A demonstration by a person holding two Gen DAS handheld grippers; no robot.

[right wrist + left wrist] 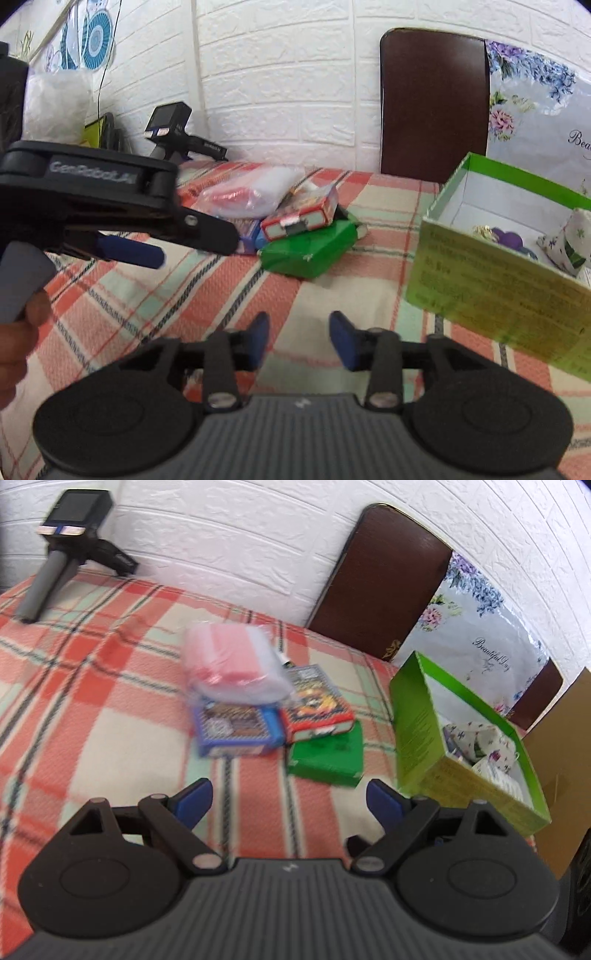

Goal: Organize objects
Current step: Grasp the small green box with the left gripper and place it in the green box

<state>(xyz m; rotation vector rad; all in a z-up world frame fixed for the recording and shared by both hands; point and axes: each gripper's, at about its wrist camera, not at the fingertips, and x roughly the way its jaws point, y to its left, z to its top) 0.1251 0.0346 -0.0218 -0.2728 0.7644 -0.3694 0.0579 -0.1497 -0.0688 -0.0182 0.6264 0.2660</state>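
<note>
A pile lies on the plaid cloth: a clear bag of pink and red items [232,664] on top, a blue card box [236,727], a red card box [314,705] and a flat green box [327,755]. An open green box [413,716] with floral cloth items inside stands to the right. My left gripper [290,801] is open and empty, just short of the pile. My right gripper [299,339] is open and empty over the cloth, with the pile [306,243] ahead and the green box [498,288] at right. The left gripper [122,221] shows at left in the right wrist view.
A spare gripper with a grey handle [66,546] lies at the back left by the white brick wall. A dark chair back [380,576] and a floral plastic bag [487,638] stand behind the table. A cardboard box [561,768] is at far right.
</note>
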